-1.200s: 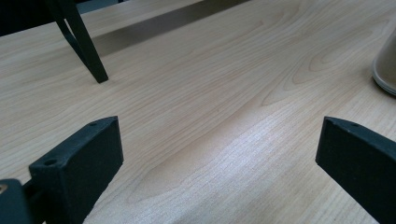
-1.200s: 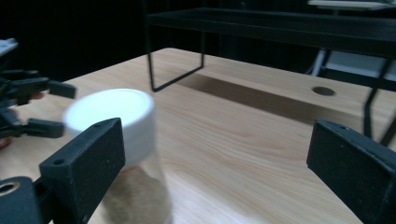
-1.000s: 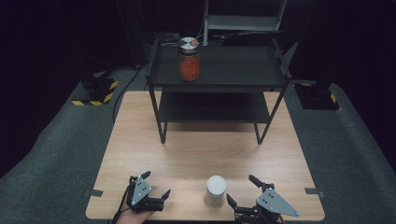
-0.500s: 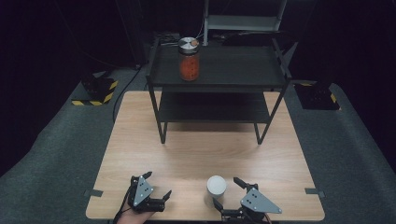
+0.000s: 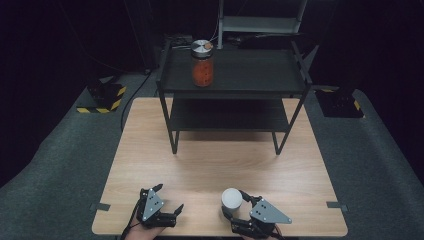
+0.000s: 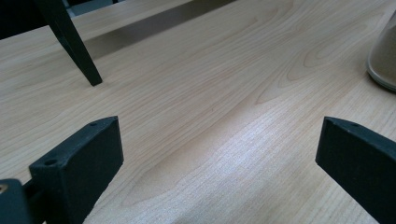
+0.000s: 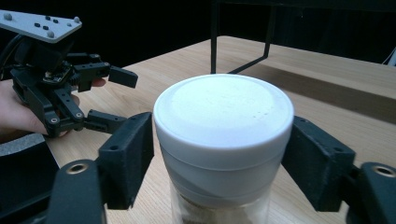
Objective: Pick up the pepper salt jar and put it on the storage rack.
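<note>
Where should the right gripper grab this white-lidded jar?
Grip the white-lidded jar across its lid, coming level from the near table edge. It stands upright, its round lid is already between the right gripper's open jaws; closing squarely should hold it.

A staged recording lab or test studio, not a home or shop: a single pale wooden bench [image 5: 210,165] stands alone on grey carpet [image 5: 60,185], ringed by black darkness with lighting falling on the work area. Yellow-and-black hazard-striped blocks [image 5: 102,97] sit on the floor at either far side of the bench, and cables [image 5: 137,92] trail across the carpet behind it. On the bench stands a bare black metal two-tier shelf rack [image 5: 235,95], holding one jar with orange contents [image 5: 202,69], and tape markers [image 5: 99,206] are stuck at the bench's near edges.
</note>
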A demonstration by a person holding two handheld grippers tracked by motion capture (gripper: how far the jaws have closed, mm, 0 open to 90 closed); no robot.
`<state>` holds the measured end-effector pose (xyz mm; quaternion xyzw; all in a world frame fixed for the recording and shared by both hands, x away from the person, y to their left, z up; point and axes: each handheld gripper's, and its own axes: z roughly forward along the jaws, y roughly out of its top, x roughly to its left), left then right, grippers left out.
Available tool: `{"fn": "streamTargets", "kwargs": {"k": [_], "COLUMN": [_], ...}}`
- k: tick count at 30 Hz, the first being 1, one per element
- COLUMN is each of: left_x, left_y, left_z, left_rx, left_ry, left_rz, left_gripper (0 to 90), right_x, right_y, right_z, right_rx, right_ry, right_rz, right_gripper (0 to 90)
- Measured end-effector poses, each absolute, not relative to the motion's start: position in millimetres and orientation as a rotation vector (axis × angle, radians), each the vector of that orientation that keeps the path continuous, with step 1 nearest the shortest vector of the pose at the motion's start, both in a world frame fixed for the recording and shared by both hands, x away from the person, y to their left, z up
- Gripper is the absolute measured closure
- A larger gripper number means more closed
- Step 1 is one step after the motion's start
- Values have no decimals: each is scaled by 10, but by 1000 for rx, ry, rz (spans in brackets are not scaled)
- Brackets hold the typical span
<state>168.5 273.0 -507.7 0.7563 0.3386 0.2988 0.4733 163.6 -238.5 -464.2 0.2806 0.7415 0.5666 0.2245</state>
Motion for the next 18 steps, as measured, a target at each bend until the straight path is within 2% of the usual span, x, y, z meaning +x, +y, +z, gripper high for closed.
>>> {"fn": "streamTargets", "kwargs": {"k": [3,18], "left_x": [1686,1682], "left_y": [2732,2734], "left_z": [-5078,-5079], "left_rx": [1848,1846], "left_ry": [832,831], "left_rz": [729,732], "left_gripper": [9,9], "right_x": [1639,1643], "right_y": [-2372,-2365], "right_z": [-4681,-4728], "right_rx": [770,753], "right_ry": [2028,2011], "right_rz": [1566,1577], "right_gripper": [325,333]}}
